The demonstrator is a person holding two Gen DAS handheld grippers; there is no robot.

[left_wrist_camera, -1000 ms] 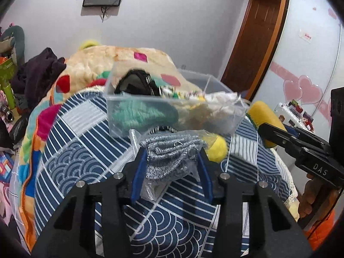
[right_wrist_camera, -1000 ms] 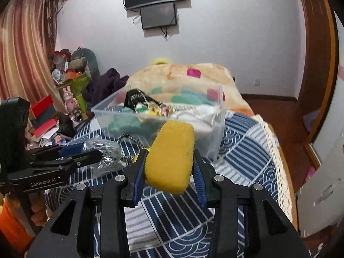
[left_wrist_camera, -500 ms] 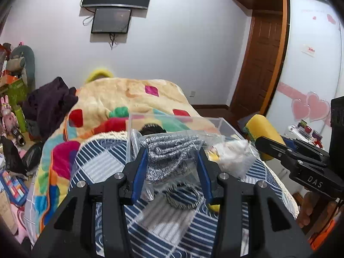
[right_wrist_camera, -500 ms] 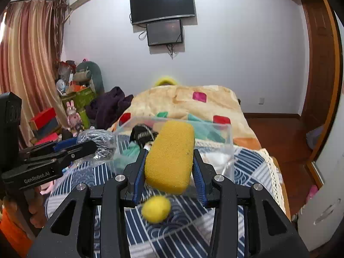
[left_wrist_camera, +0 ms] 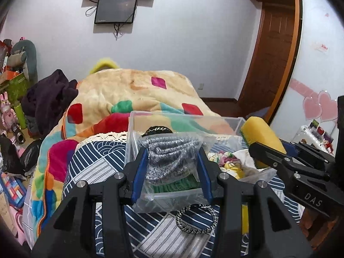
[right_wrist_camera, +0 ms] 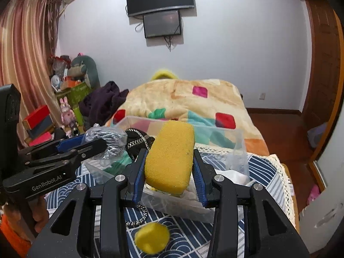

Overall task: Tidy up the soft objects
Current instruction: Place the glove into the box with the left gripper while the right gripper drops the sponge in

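My left gripper (left_wrist_camera: 172,165) is shut on a grey knit cloth in a clear bag (left_wrist_camera: 168,161), held over the near left part of a clear plastic bin (left_wrist_camera: 185,116). The same bagged grey cloth (right_wrist_camera: 107,137) shows at the left of the right wrist view. My right gripper (right_wrist_camera: 169,167) is shut on a yellow sponge (right_wrist_camera: 169,157), held above the bin's near side; this sponge (left_wrist_camera: 261,138) also appears in the left wrist view, at the right. The bin holds a black item (right_wrist_camera: 137,142), green cloth (left_wrist_camera: 174,186) and white and yellow fabrics (left_wrist_camera: 232,161).
On the striped blue bedcover (left_wrist_camera: 90,163) in front of the bin lie a braided black-and-white ring (left_wrist_camera: 196,219) and a small yellow ball (right_wrist_camera: 151,239). A colourful blanket (right_wrist_camera: 189,99) is heaped behind. Toys and boxes (right_wrist_camera: 68,81) crowd the left; a wooden door (left_wrist_camera: 271,60) stands right.
Both grippers have moved forward and risen with their loads. The bagged cloth and the sponge, earlier short of the bin, now hang over its near edge.
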